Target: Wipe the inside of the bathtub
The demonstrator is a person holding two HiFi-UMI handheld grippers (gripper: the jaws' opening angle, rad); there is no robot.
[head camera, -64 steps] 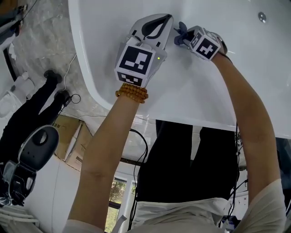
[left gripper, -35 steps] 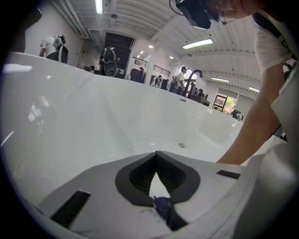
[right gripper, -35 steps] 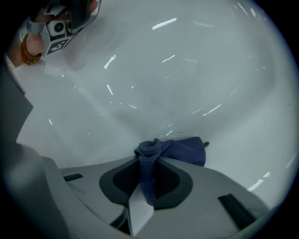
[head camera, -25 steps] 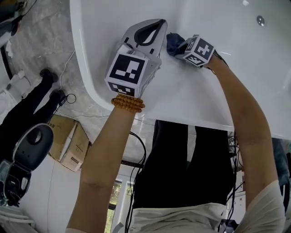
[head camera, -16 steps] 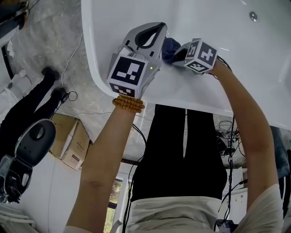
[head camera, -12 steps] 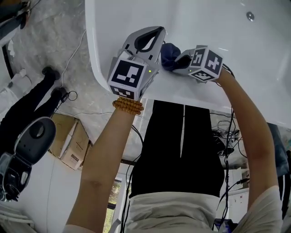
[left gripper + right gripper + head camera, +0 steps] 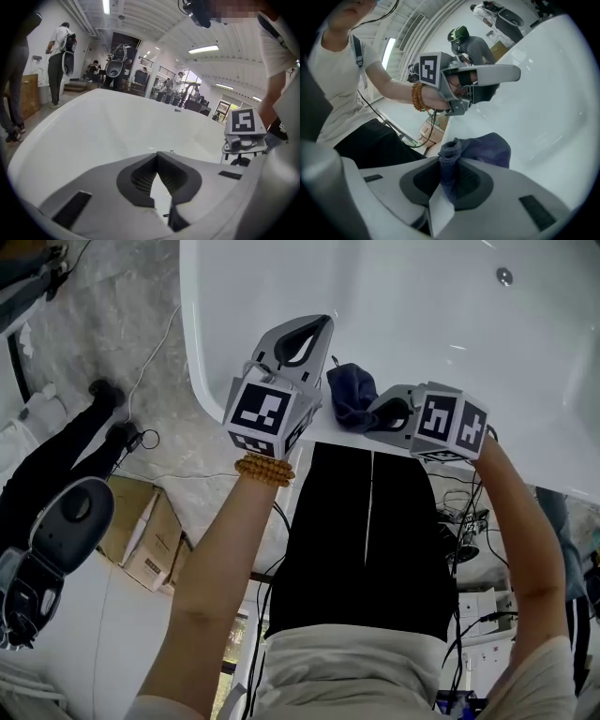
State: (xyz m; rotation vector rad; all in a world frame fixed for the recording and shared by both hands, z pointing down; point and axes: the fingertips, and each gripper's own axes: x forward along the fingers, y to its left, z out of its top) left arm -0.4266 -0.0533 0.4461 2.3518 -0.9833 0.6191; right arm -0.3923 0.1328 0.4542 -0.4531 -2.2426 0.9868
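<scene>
The white bathtub (image 7: 422, 315) fills the top of the head view. A dark blue cloth (image 7: 351, 395) lies bunched on its near rim. My right gripper (image 7: 377, 414) is shut on that cloth; in the right gripper view a fold of the cloth (image 7: 483, 147) is pinched between the jaws of the right gripper (image 7: 449, 176). My left gripper (image 7: 312, 332) hovers just left of the cloth, over the tub's near-left corner. Its jaws meet at the tip of the left gripper (image 7: 157, 155) with nothing between them, above the tub's inner wall (image 7: 93, 126).
A round drain fitting (image 7: 504, 277) sits at the far right of the tub. On the floor to the left are a person in black (image 7: 56, 474), cardboard boxes (image 7: 141, 531) and a cable (image 7: 150, 439). More cables (image 7: 459, 540) hang at the right. Several people (image 7: 58, 51) stand beyond the tub.
My right gripper has drawn the cloth back from the inner wall onto the near rim, towards me. The left gripper has kept its place beside it, still shut.
</scene>
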